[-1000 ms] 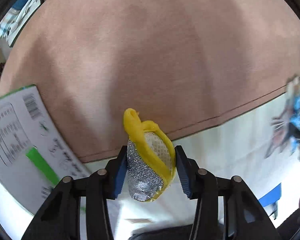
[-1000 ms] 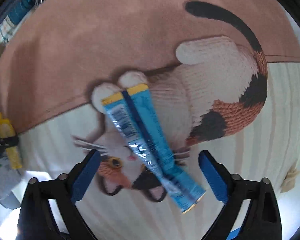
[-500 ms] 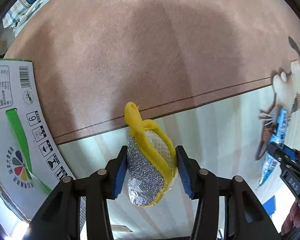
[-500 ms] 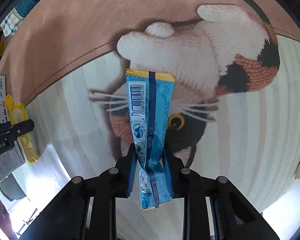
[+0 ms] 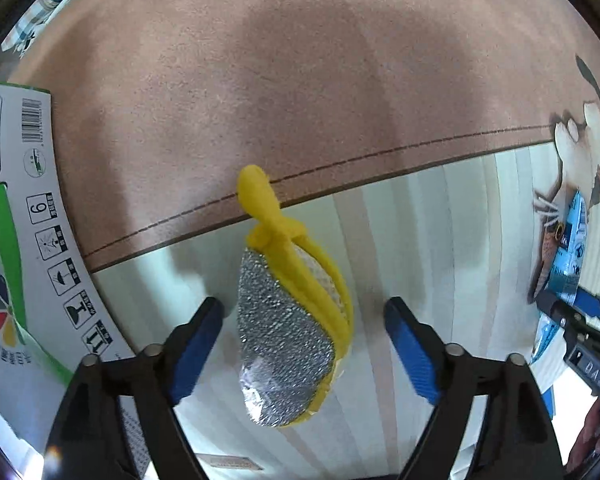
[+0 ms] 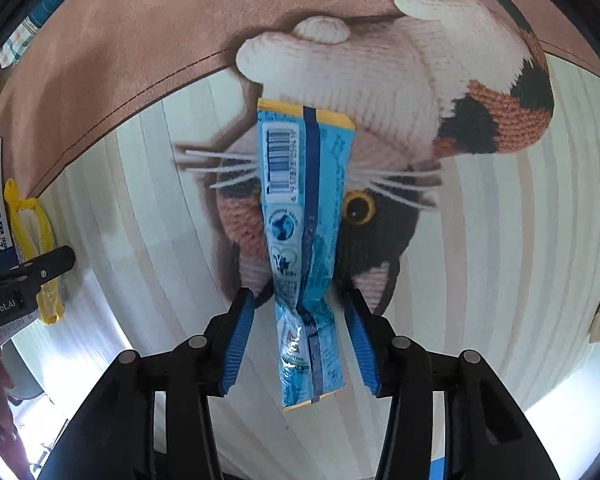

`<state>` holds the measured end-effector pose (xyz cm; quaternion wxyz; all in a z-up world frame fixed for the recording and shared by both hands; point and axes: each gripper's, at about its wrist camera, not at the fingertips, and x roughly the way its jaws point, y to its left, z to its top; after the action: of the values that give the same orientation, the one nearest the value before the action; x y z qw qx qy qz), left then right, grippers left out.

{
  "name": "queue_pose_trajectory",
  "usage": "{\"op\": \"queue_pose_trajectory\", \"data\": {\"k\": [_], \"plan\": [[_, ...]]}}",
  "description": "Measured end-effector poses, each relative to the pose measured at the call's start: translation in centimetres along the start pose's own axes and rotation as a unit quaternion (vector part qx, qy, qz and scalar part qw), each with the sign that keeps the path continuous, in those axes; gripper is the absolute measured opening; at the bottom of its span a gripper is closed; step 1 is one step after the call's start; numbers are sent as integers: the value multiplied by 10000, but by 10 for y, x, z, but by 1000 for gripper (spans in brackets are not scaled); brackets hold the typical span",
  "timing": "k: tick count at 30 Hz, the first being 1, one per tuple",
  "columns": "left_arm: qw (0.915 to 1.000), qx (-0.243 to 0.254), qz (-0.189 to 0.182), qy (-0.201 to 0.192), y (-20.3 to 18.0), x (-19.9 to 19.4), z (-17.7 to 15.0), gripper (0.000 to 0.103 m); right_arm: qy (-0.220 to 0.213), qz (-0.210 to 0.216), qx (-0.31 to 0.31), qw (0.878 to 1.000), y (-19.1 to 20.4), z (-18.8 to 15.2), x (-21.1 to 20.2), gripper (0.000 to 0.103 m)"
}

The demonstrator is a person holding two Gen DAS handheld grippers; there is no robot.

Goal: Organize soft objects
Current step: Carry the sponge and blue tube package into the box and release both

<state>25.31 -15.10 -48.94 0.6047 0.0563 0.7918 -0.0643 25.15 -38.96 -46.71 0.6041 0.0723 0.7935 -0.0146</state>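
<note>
Bright daylight, soft shadows, glare at lower edges, strong fisheye warping, dark corners

The scrubber (image 5: 288, 332) lies on the surface (image 5: 420, 240), between the two arms of the left tongs (image 5: 304, 344). A box (image 5: 16, 240) sits to its left. Far to the right, the packet (image 6: 304, 248) lies on top of the cat picture (image 6: 440, 100), between the arms of the right tongs (image 6: 302, 344).
</note>
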Motion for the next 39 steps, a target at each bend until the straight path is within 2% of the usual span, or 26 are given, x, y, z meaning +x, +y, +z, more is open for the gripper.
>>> {"op": "queue_pose_trajectory", "data": {"k": [3, 7, 10, 13, 15, 16, 17, 18, 19, 22, 25, 28, 32, 37, 39], "plan": [[9993, -288, -66, -237, 4, 4, -8, 92, -25, 36, 36, 10000, -3, -10, 2, 50], [9992, -281, 122, -243, 6, 0, -6, 96, -41, 19, 69, 10000, -7, -20, 2, 50], [9995, -318, 30, 33, 2, 4, -7, 95, -42, 19, 100, 9999, -11, -26, 3, 50], [9996, -264, -36, 41, 3, 9, -21, 94, -103, -1, 114, 9999, -10, -33, 6, 50], [9996, -232, 107, -79, 0, 2, -36, 83, -168, -128, 61, 9998, -9, -33, 6, 50], [9996, -196, 146, -121, 0, 0, -39, 74, -220, -225, 44, 9995, -6, -37, 6, 50], [9996, -150, 160, -178, -1, -3, -43, 56, -278, -249, 62, 9993, 0, -37, 8, 45], [9995, -55, 178, -246, -4, -6, -47, 48, -305, -249, 62, 9992, 2, -40, 8, 41], [9996, 27, 155, -217, -8, -10, -46, 48, -322, -247, 69, 9992, 5, -41, 7, 27], [9997, 85, 109, -218, -12, -8, -57, 46, -353, -247, 118, 9990, 13, -50, 6, 16], [9996, -41, -84, -278, -5, -14, -67, 46, -330, 109, 154, 9993, 24, -59, -2, 15], [9974, -148, -384, -584, 8, -44, -85, 46, -537, 351, -5, 9979, 46, -73, -28, 15], [9892, -402, -885, -1101, 45, -101, -117, 46, -883, 832, -371, 9919, 95, -94, -79, 15], [9773, -845, -926, -1709, 122, -174, -143, 46, -1380, 1269, -1030, 9769, 184, -113, -148, 15], [9726, -1068, -869, -1872, 173, -202, -151, 46, -1526, 1293, -1339, 9706, 234, -116, -169, 15]]}}
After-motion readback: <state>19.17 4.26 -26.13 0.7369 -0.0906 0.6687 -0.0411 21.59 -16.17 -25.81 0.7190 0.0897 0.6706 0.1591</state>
